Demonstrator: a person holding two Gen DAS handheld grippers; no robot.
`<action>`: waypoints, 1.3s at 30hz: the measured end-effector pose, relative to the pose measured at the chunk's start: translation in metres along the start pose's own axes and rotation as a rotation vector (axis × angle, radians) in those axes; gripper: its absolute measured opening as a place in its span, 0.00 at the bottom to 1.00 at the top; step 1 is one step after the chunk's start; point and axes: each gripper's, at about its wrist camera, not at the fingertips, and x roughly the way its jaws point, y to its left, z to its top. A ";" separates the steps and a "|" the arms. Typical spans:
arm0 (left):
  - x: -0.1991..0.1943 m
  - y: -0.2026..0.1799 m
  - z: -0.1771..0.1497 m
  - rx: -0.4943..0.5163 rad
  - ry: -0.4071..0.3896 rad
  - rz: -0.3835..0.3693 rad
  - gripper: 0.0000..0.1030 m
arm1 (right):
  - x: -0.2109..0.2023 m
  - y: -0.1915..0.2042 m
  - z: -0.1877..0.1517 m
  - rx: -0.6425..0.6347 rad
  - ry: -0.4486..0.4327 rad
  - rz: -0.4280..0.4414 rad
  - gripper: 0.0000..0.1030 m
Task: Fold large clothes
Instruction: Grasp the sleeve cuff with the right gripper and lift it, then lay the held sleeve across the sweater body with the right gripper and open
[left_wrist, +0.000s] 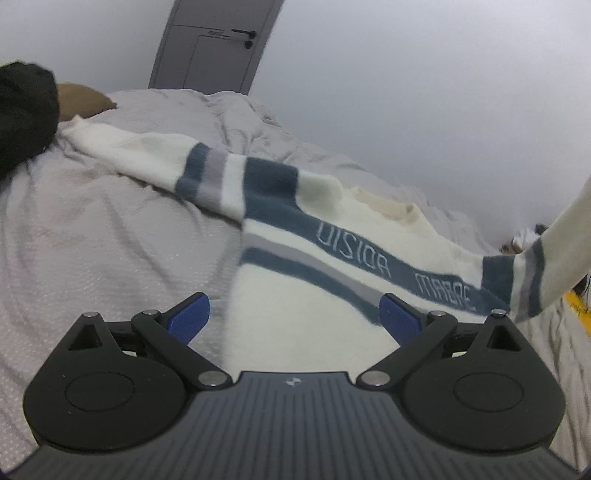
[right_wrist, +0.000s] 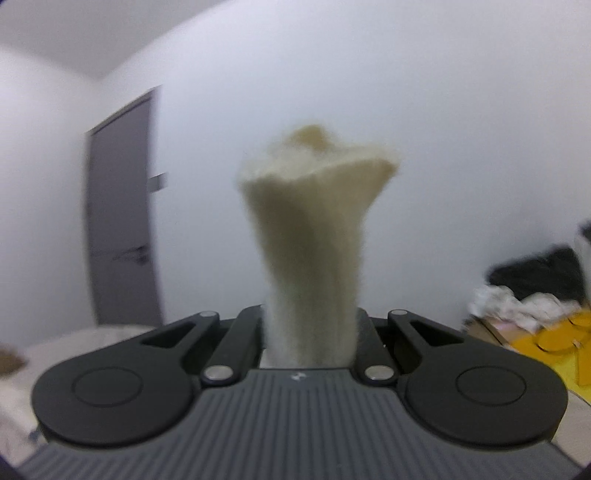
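Observation:
A cream sweater with blue and grey stripes and pale lettering lies spread on the bed. One sleeve stretches away to the upper left. The other sleeve rises off the bed at the right edge of the left wrist view. My left gripper hovers open over the sweater's body, blue pads wide apart, nothing between them. My right gripper is shut on the cream cuff, which sticks up between its fingers, held level in the air facing the wall.
The bed has a wrinkled grey cover. A black garment and a brown pillow lie at its far left. A grey door stands in the white wall. Yellow items, white clutter and dark things lie at the right.

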 end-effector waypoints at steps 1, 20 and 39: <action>-0.002 0.004 0.000 -0.018 -0.003 -0.006 0.97 | -0.007 0.023 -0.005 -0.045 -0.002 0.036 0.10; -0.010 0.025 0.016 -0.059 -0.089 -0.124 0.96 | -0.041 0.182 -0.209 -0.222 0.424 0.285 0.12; 0.008 0.020 0.011 -0.061 -0.037 -0.210 0.96 | -0.105 0.155 -0.184 -0.111 0.567 0.447 0.63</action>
